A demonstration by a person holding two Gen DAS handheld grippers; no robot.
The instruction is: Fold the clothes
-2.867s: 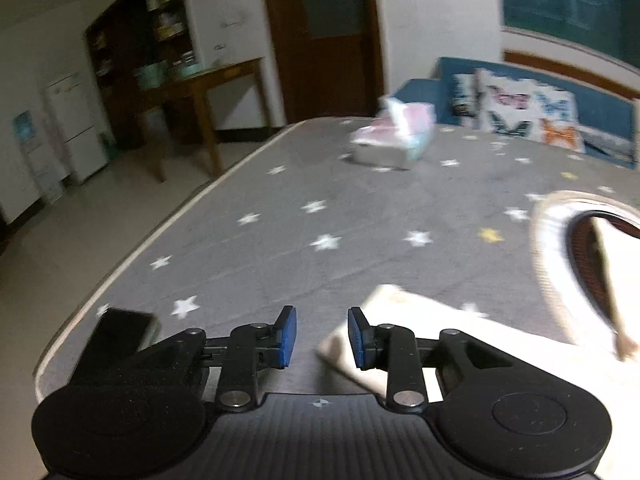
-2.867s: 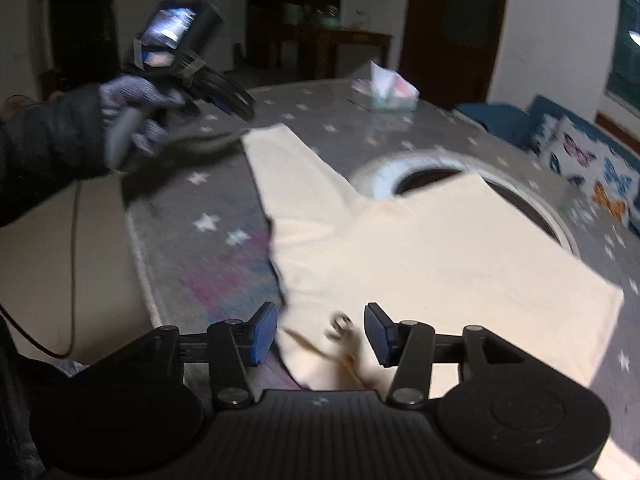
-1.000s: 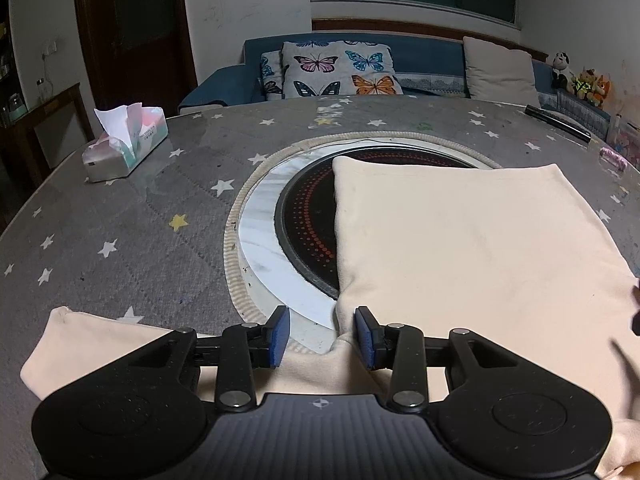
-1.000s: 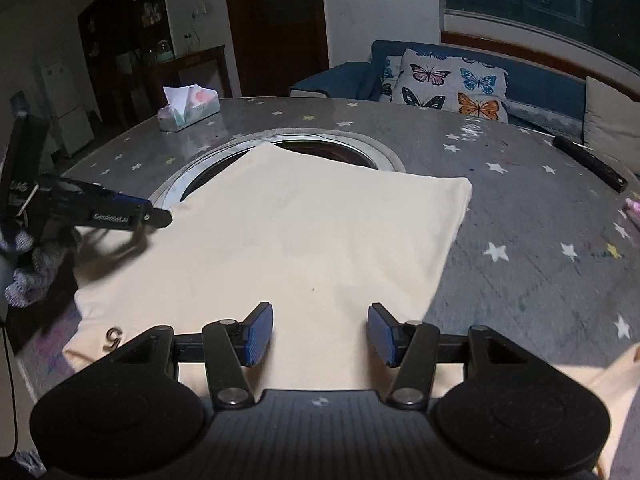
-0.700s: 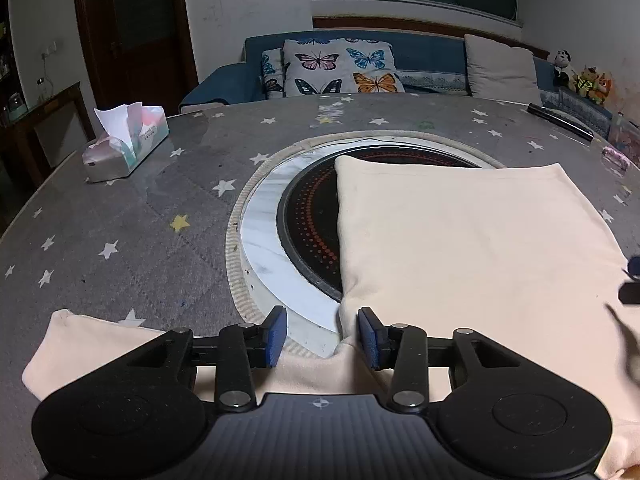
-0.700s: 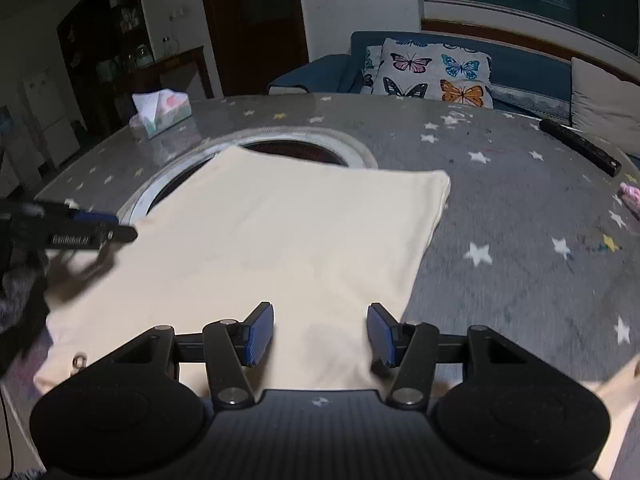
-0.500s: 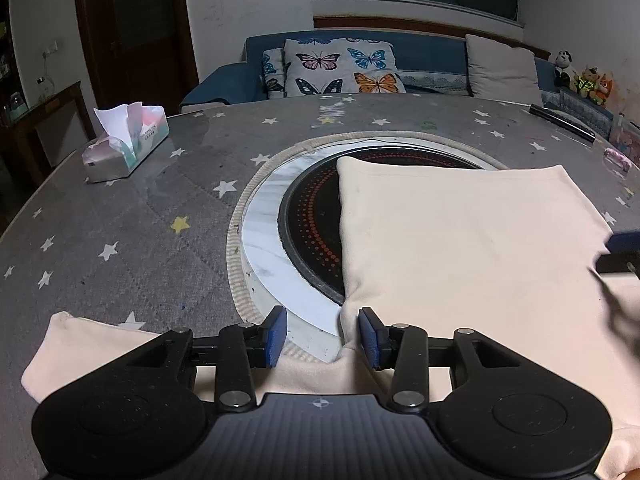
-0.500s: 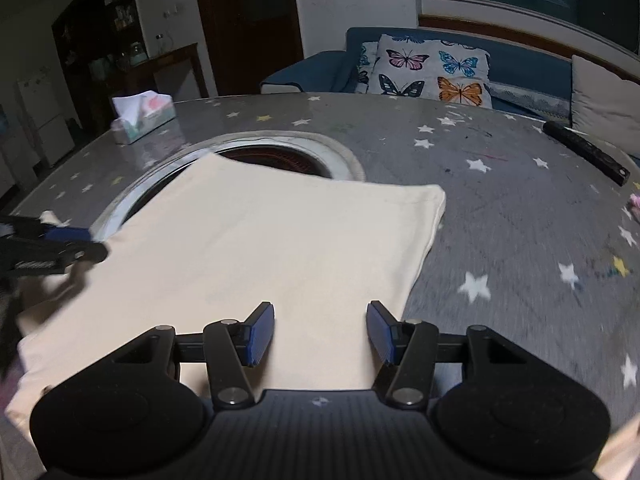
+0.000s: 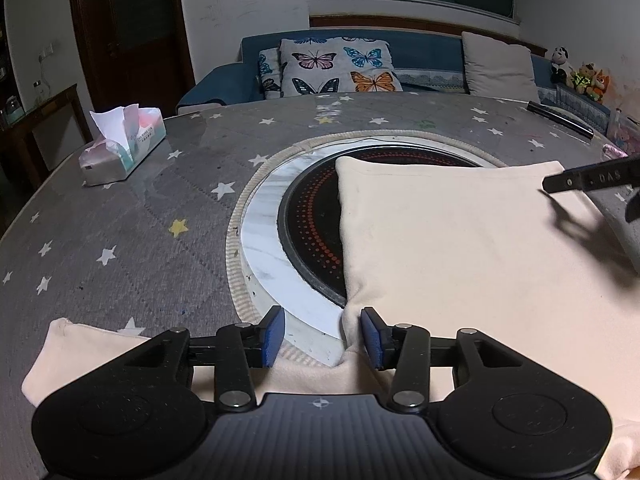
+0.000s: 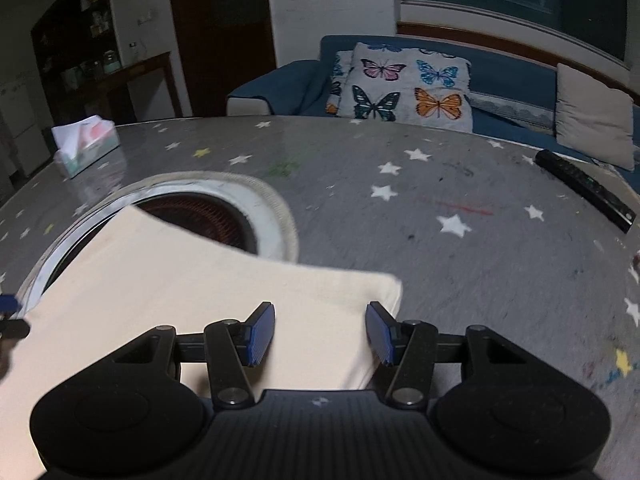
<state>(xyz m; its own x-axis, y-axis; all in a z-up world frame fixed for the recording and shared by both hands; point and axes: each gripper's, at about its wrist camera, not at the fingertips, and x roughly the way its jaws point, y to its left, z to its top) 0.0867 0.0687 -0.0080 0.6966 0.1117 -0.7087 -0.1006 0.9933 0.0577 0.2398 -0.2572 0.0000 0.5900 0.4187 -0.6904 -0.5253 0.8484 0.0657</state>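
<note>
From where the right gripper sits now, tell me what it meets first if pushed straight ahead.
Probably the cream garment's far corner, lying between the open right gripper fingers; beyond it, bare starred tablecloth. Its height above the cloth is unclear.

The garment (image 9: 460, 248) is covering the right part of the dark disc (image 9: 312, 220) set in the table (image 9: 132, 232), and its near edge is disappearing under the left gripper (image 9: 322, 336) body. Its right side is running off the picture's right edge. In the left wrist view the right gripper (image 9: 592, 180) is showing only as a dark finger cut by the right edge, its lettering too small to read. In the right wrist view the left gripper (image 10: 10, 316) is barely peeking in at the left edge, blurred, and the table's near side is smearing with motion
</note>
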